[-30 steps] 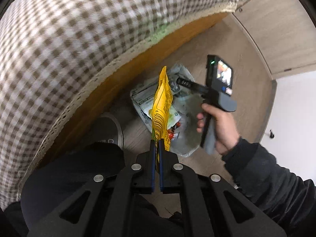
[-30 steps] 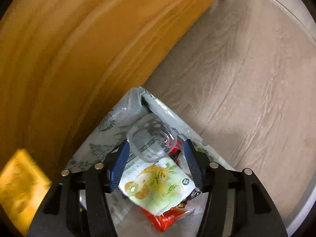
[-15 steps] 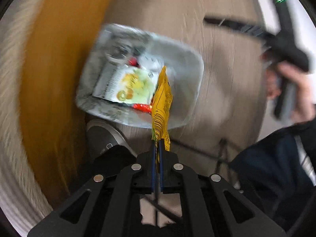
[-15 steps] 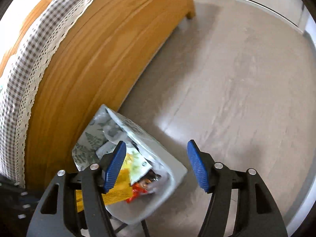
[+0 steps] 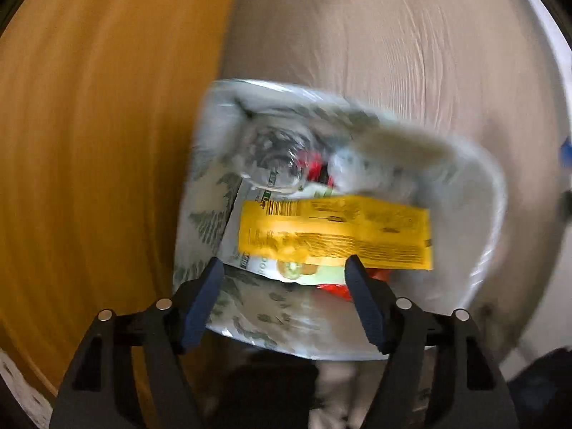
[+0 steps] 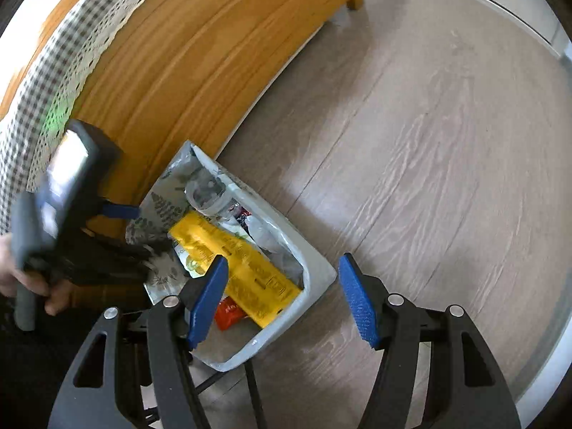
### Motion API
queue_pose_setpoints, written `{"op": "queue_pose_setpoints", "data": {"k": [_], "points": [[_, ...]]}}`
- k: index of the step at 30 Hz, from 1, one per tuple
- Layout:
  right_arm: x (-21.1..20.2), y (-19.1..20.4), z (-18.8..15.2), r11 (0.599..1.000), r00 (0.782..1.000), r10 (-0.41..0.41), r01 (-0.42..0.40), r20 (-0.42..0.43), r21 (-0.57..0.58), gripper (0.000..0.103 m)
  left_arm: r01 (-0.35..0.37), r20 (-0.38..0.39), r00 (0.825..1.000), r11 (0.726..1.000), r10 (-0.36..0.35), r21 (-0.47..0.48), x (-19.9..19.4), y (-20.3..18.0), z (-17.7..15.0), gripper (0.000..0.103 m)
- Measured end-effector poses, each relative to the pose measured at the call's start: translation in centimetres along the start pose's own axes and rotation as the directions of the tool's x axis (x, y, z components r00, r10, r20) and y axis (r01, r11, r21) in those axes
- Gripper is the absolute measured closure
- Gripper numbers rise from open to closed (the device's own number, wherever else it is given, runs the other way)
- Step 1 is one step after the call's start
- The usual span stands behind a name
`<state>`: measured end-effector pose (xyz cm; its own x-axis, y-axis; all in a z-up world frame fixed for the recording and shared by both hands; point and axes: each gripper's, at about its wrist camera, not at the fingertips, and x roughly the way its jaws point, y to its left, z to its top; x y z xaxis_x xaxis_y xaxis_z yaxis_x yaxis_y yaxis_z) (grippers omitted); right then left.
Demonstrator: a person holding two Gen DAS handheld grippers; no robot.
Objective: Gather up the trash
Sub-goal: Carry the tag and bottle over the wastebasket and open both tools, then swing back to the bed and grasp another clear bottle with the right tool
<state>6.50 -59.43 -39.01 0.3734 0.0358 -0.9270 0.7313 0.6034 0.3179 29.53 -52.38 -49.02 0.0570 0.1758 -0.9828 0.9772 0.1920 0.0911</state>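
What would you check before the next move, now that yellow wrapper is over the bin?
1. Yellow wrapper inside the bin: ok, it lies on the other trash.
2. Left gripper let go: ok, its jaws have just been opening and nothing is between the pads.
3. Right gripper empty: ok, open, nothing held.
4. Bin upright beside the wooden bed frame: ok.
5. Floor free of more trash: cannot tell, only part shows.
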Motion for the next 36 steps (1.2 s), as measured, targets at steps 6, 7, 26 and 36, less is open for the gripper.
{"op": "queue_pose_setpoints", "data": {"k": [6, 7, 26, 36], "points": [[-0.2, 1.8, 1.6, 0.999, 1.000, 0.015, -0.014, 0.011, -0.032, 0.041, -0.033, 0.015, 0.999, 0.999, 0.033, -0.033, -2.4, 2.4, -2.0, 0.035], [-0.5, 2.3, 1.7, 0.999, 1.000, 0.012, -0.012, 0.018, -0.047, 0.041, -0.034, 0.027, 0.999, 0.999, 0.035, -0.034, -2.8, 2.6, -2.2, 0.035], [-5.7, 14.2, 1.5, 0.906, 0.982, -0.122, 0.170, 0.146, -0.387, 0.041, 0.094, 0.508, 0.858, 0.950, 0.074, -0.297, -22.3, 9.5, -15.6, 0.035], [-12.2, 29.1, 1.6, 0.791, 0.953, 0.103, 0.096, 0.286, -0.604, 0.034, 0.298, 0.717, 0.585, 0.721, 0.380, -0.625, -30.1, 22.6, -34.5, 0.020]]}}
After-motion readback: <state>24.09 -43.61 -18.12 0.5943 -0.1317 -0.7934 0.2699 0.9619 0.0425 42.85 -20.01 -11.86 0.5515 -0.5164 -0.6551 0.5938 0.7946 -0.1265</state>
